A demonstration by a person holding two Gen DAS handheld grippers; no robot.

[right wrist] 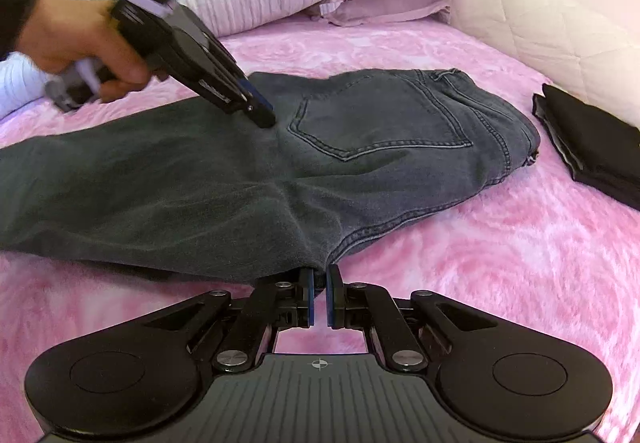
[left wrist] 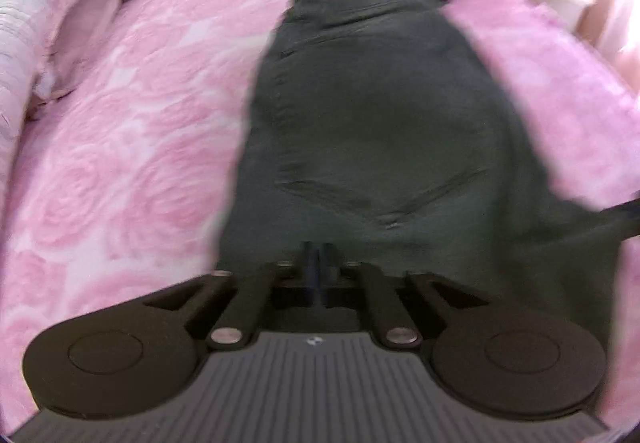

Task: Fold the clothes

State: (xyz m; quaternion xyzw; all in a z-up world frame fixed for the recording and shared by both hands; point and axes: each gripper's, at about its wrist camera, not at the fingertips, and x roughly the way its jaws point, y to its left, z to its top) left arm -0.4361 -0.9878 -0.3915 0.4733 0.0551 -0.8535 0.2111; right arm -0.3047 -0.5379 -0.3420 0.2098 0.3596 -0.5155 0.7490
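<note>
Faded charcoal denim jeans (right wrist: 304,163), stitched back pocket up, lie across the fluffy pink rose-patterned blanket (right wrist: 500,263) at frame centre. The right gripper (right wrist: 319,295) pinches their near edge. The left gripper (right wrist: 262,115), fingers together, presses into the denim; any grasp is hidden. The legs are cut off at the left.

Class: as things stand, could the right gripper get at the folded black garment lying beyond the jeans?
Probably yes. The black garment lies apart from the jeans on bare blanket, nothing covering it. But the right gripper appears shut on the jeans' edge and must let go first.
</note>
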